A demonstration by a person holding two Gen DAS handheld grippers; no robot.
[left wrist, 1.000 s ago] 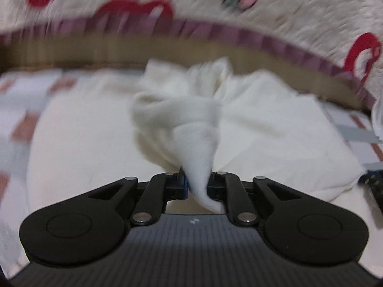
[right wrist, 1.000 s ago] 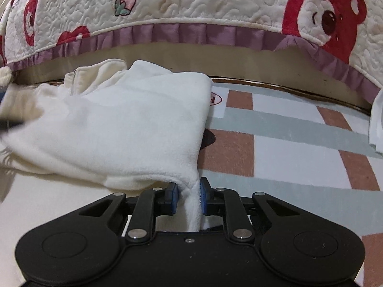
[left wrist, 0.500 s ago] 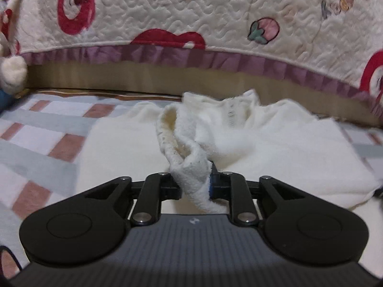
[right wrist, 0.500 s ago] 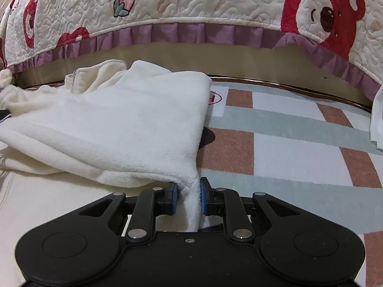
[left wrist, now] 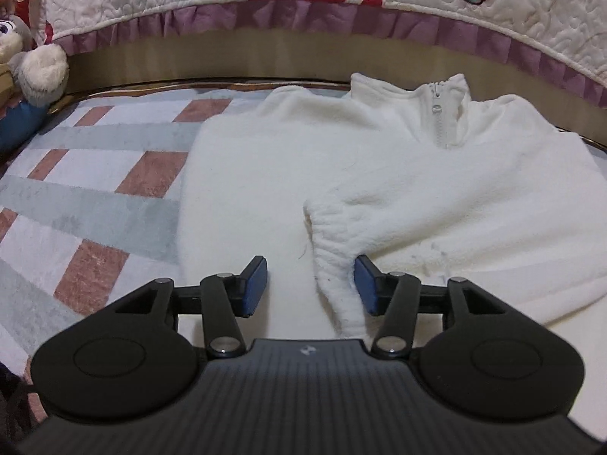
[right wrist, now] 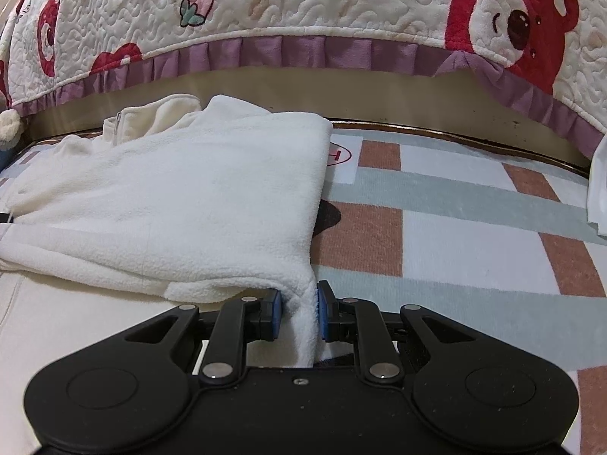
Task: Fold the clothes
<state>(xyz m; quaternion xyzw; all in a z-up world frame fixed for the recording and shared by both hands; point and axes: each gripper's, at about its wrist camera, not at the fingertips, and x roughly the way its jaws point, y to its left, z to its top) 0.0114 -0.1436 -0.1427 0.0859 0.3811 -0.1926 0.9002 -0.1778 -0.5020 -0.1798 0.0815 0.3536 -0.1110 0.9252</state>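
Two grippers work one white fleece pullover (left wrist: pixel 398 174). On the left gripper (left wrist: pixel 310 288) the jaws have just been opening: the blue pads stand apart, and the sleeve cuff (left wrist: pixel 334 261) lies loose between them, brushing at most the right-hand pad, released rather than gripped. On the right gripper (right wrist: pixel 297 313) the jaws are clenched on a bunched corner of the fleece, which runs down between the two pads.

Outward from the left jaws, the sleeve lies folded across the front of the body, cuff nearest the camera. At the far end the stand-up collar with its short zipper (left wrist: pixel 440 121) points toward the bed frame. From the right wrist view the right-hand side panel looks doubled over onto the body, with a straight folded edge (right wrist: pixel 320 185) running from far to near.

The garment rests on a checked rug (left wrist: pixel 95 197) of grey, white and terracotta squares, with a quilted bedspread (right wrist: pixel 341 11) hanging along the far side and a plush toy (left wrist: pixel 34 72) at the far left.

Judging by this, the sleeve fold on one side is laid down. The held side is not yet let go, and the lengthwise folds that would make a compact stack appear to be left.
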